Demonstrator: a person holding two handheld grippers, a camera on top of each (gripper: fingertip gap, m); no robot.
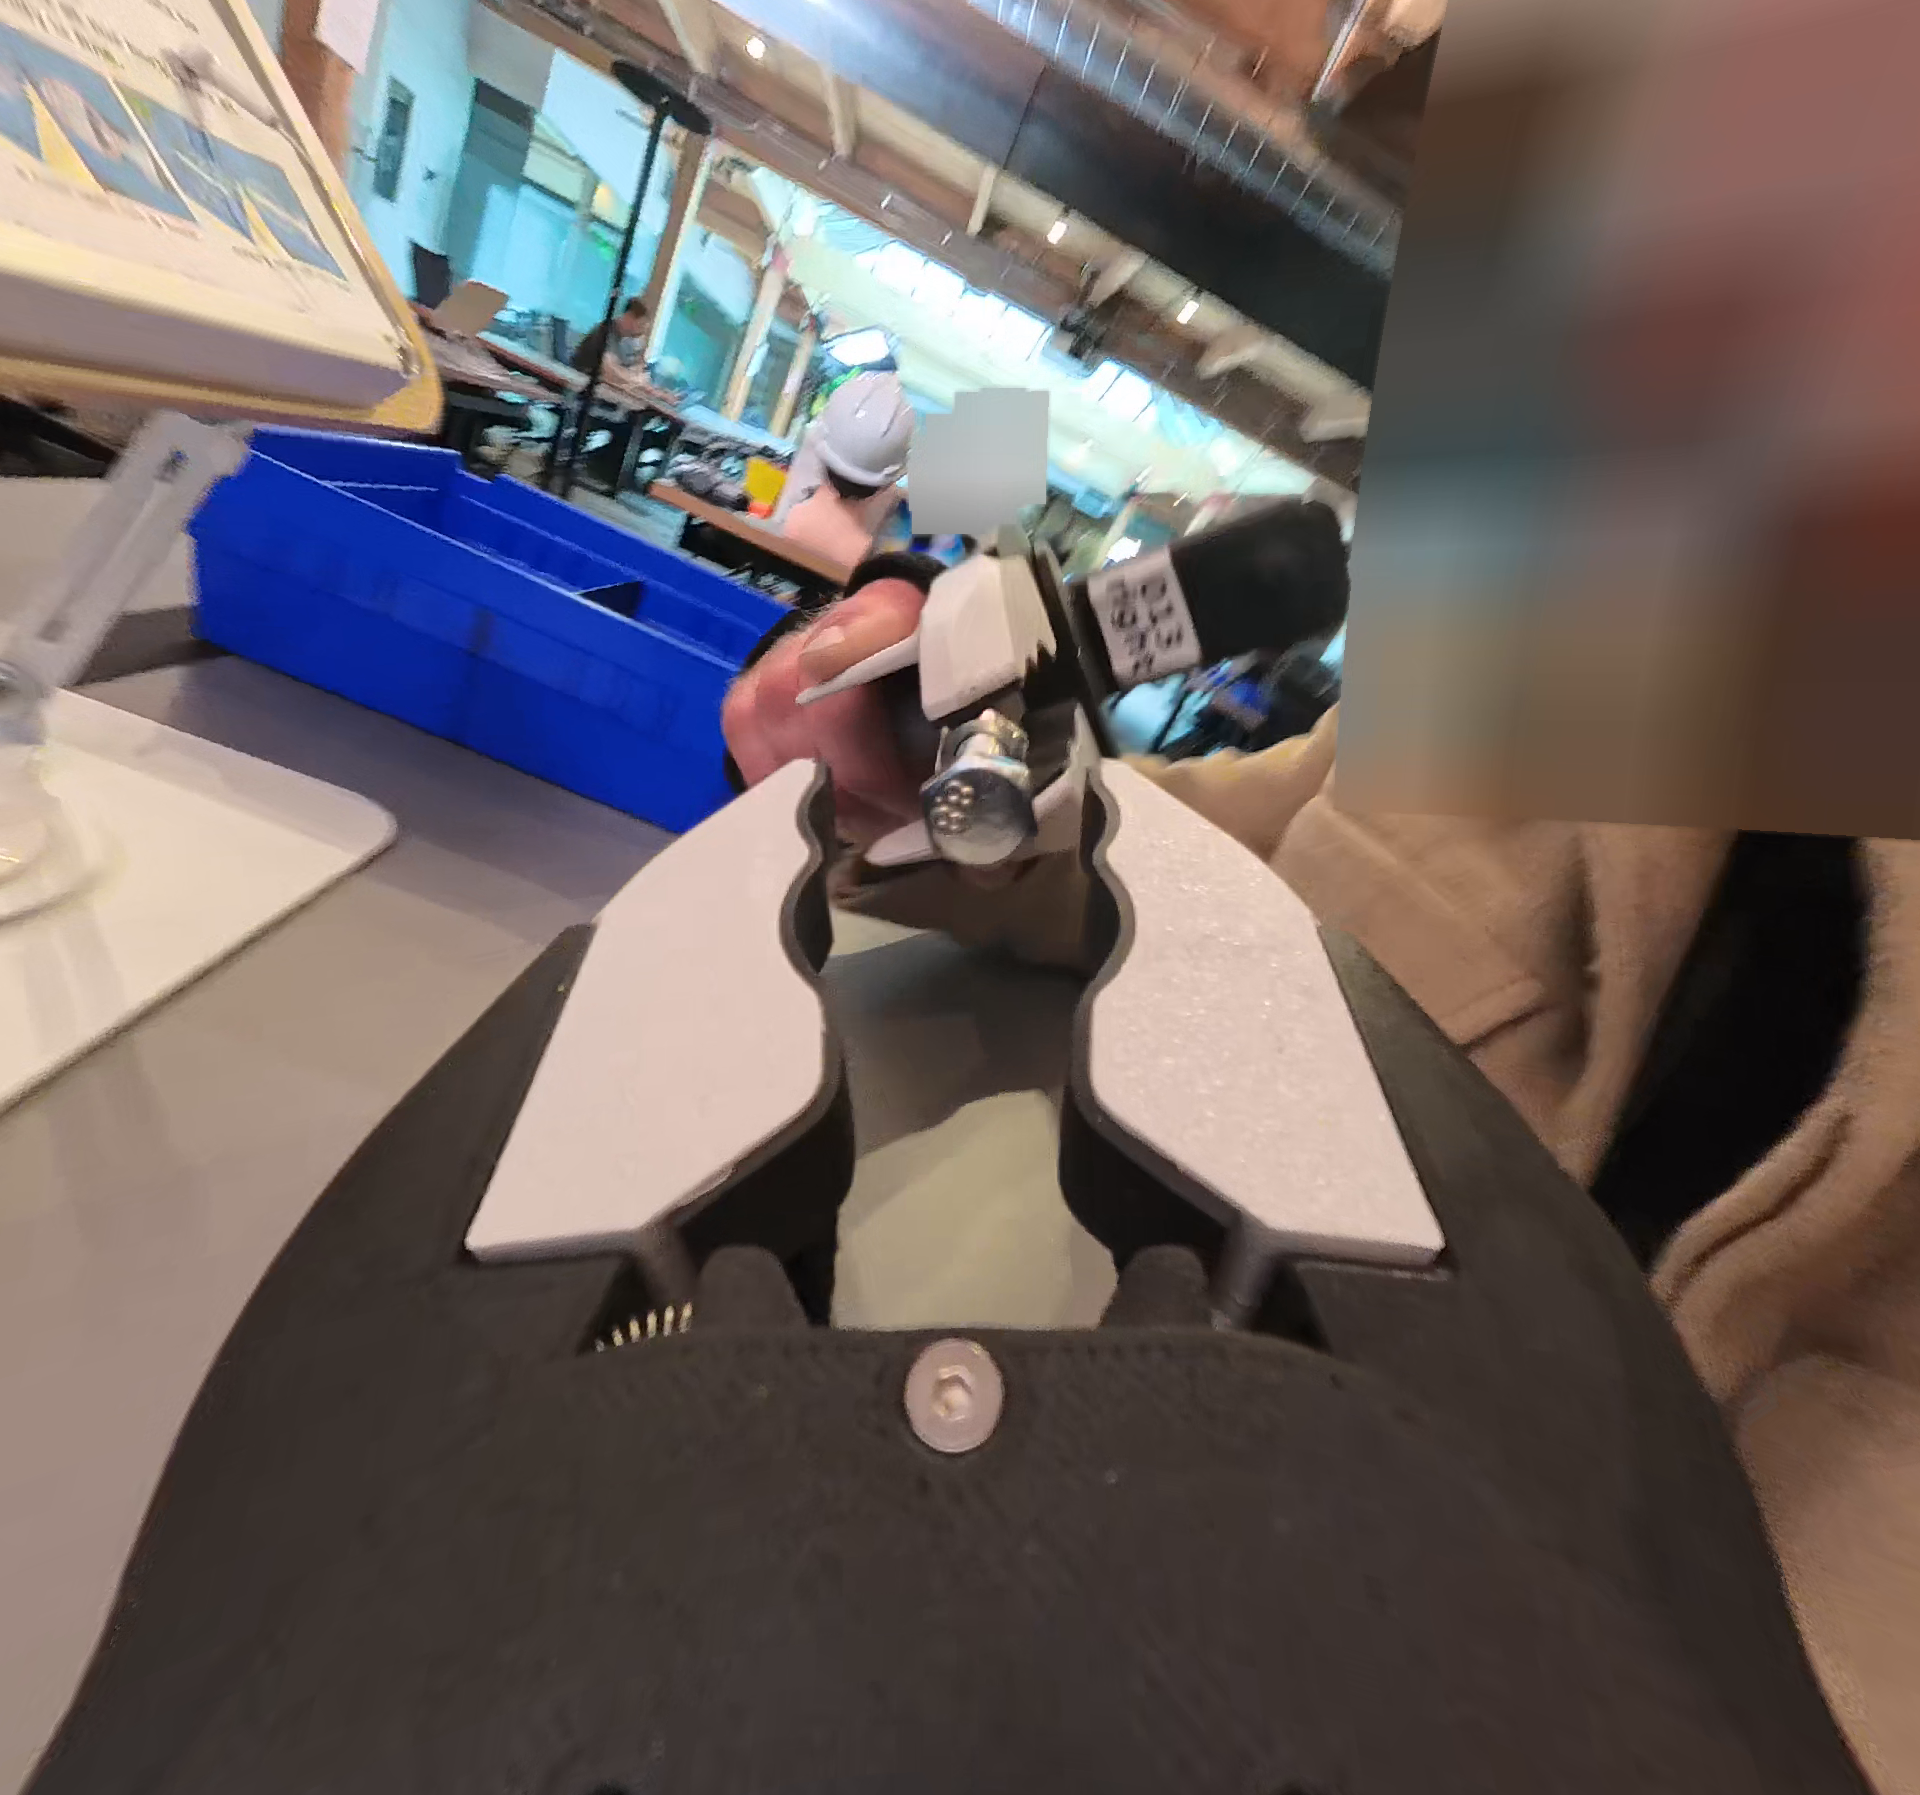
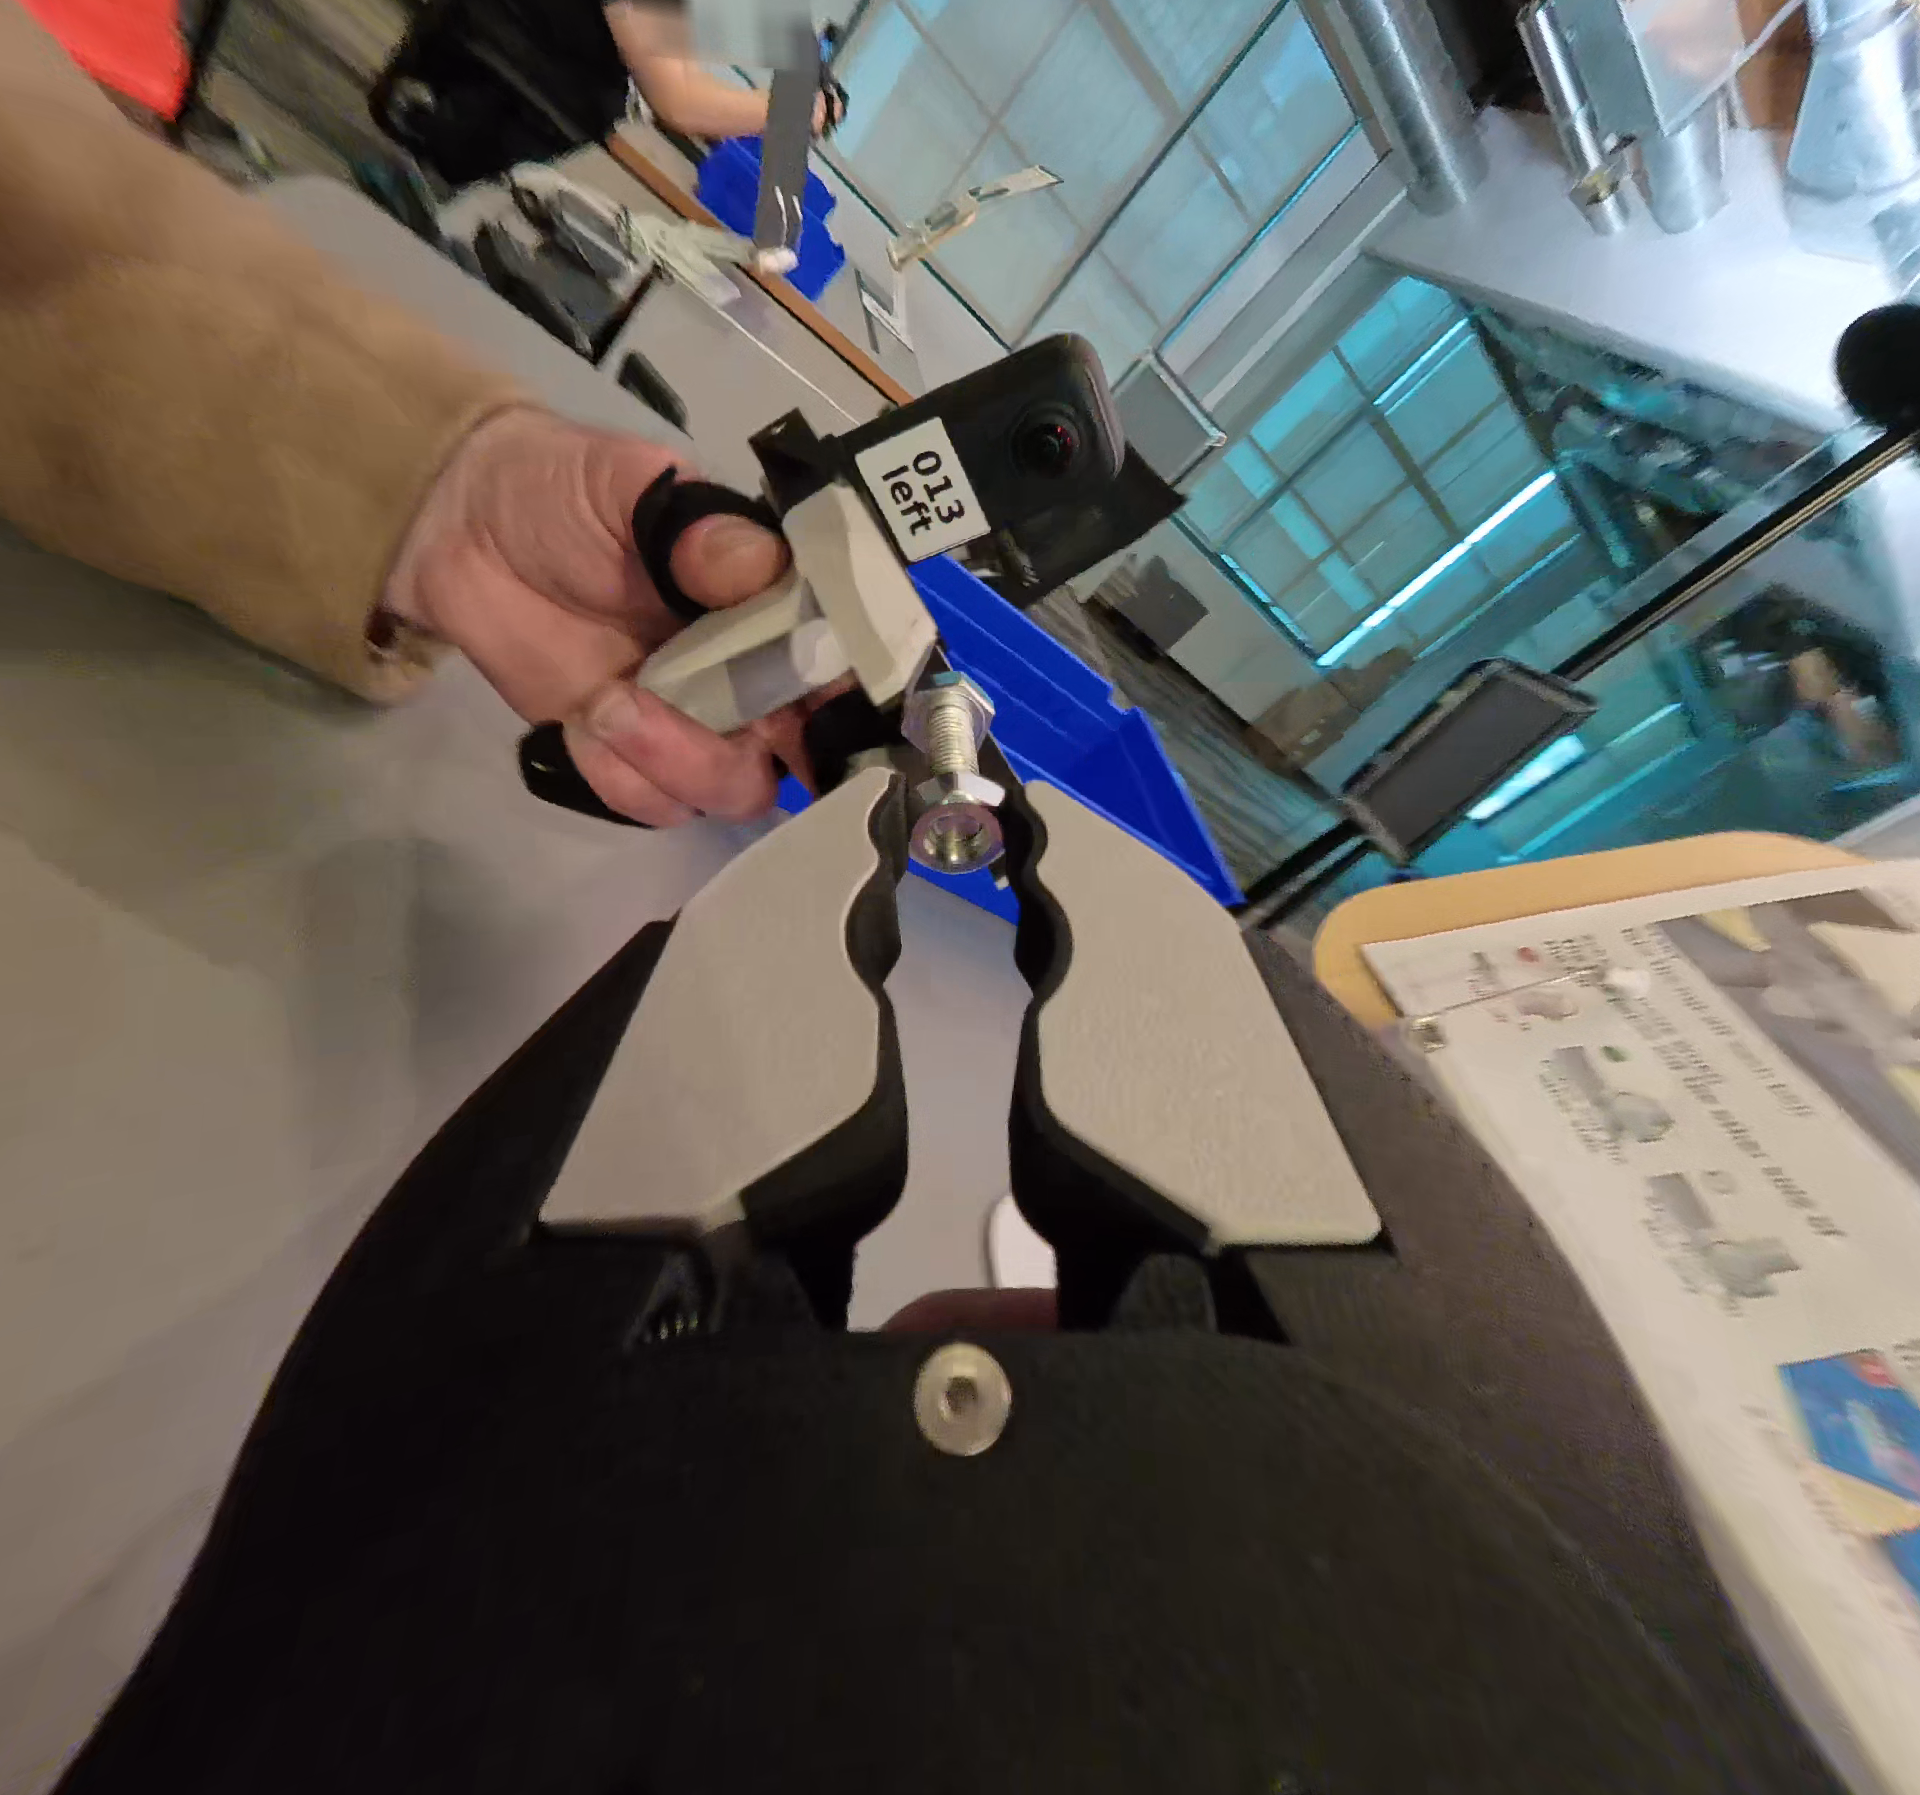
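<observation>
A silver hex bolt (image 1: 977, 815) hangs in the air between my two grippers. In the left wrist view its head faces the camera. My left gripper (image 1: 956, 810) is open, with its jaws wider than the head and a gap on each side. My right gripper (image 2: 956, 836) is shut on the nut (image 2: 956, 843) at the near end of the threaded shank (image 2: 948, 743). The left gripper (image 2: 904, 675), held by a hand, has its tips at the bolt's far end. The right gripper (image 1: 997, 696) also shows beyond the bolt in the left wrist view.
A blue plastic bin (image 1: 468, 582) stands on the grey table (image 1: 312, 1122) behind the grippers and also shows in the right wrist view (image 2: 1049, 706). A tilted board with a printed sheet (image 1: 187, 187) and a white base plate (image 1: 156, 862) are on the left. A beige sleeve (image 1: 1558, 1018) is close on the right. People stand at benches behind.
</observation>
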